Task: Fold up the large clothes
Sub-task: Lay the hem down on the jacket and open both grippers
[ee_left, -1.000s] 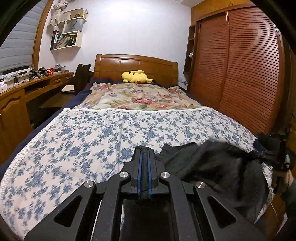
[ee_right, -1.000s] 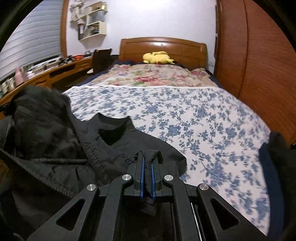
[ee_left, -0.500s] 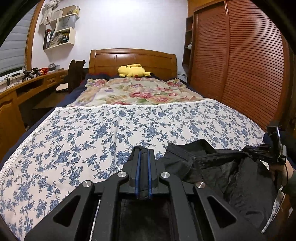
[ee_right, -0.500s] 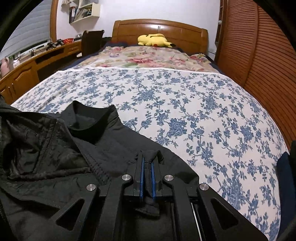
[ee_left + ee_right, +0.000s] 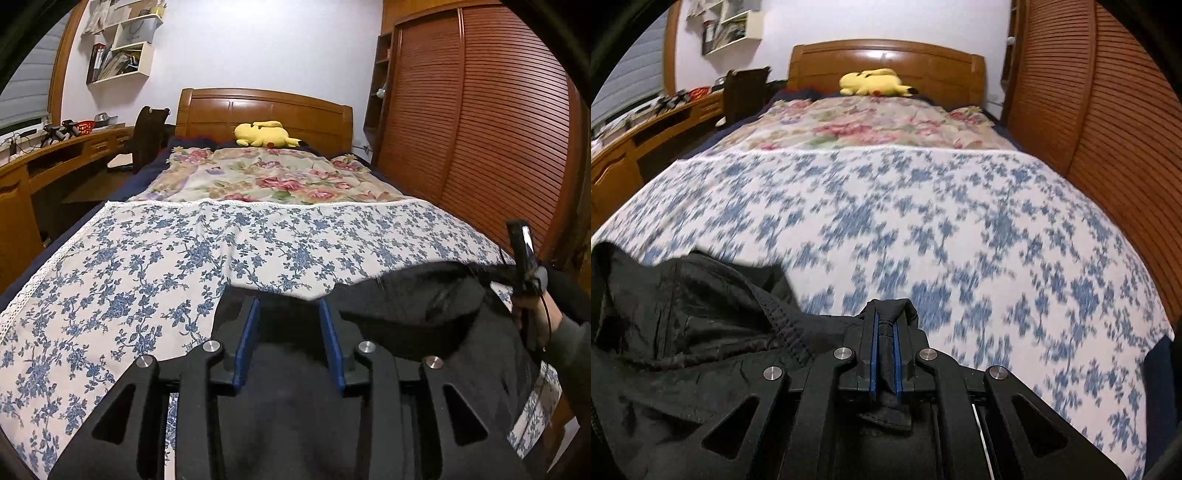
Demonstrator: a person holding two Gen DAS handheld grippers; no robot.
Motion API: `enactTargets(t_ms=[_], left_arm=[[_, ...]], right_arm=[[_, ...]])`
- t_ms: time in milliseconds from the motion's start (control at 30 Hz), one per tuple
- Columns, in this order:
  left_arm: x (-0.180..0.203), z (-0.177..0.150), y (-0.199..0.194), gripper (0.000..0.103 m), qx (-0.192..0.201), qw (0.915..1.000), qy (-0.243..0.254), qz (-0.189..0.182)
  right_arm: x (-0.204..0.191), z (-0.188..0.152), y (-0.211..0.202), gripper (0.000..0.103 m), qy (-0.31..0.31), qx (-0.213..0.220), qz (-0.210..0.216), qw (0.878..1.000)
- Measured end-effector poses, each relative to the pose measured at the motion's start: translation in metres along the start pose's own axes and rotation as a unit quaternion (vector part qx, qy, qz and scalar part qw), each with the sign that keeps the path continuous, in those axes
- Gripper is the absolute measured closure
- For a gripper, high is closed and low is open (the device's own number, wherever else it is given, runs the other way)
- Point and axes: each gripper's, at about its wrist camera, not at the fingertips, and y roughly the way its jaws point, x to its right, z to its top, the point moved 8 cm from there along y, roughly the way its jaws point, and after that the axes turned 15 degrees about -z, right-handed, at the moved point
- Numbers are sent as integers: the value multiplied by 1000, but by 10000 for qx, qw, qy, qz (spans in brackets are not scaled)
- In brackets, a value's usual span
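A large black jacket (image 5: 424, 325) lies on the near end of the bed, over the blue-flowered sheet (image 5: 229, 254). My left gripper (image 5: 290, 314) is open, its blue pads spread apart with black cloth lying between and under them. My right gripper (image 5: 885, 325) is shut on a fold of the jacket's edge (image 5: 886, 343); the rest of the jacket (image 5: 687, 314) bunches to its left. In the left wrist view the right gripper (image 5: 524, 258) shows at the far right, held by a hand, with the jacket stretched toward it.
The bed has a wooden headboard (image 5: 264, 110), a rose-patterned quilt (image 5: 266, 181) and a yellow plush toy (image 5: 264, 134) at its far end. A slatted wooden wardrobe (image 5: 480, 129) runs along the right. A wooden desk (image 5: 44, 162) and a dark chair (image 5: 147, 136) stand at the left.
My left gripper has opened; it was shut on the jacket. Both grippers have moved forward over the bed with the jacket, and the right wrist view is blurred by motion.
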Motion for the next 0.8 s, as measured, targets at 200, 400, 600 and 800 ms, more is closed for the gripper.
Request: enactTargets(t_ms=[200, 400, 600, 800], left_arm=[[5, -1, -1, 66, -42, 9999, 39, -124], [17, -7, 8, 54, -177, 9992, 147, -320], [29, -13, 17, 35, -266, 9985, 165, -459], [45, -23, 29, 34, -455, 9973, 287, -505]], right_arm=[[20, 19, 23, 97, 393, -207, -637, 9970], [22, 14, 37, 83, 573, -832, -229, 9946], [38, 10, 13, 37, 558, -613, -142, 9965], [45, -14, 16, 37, 222, -845, -216, 9959]])
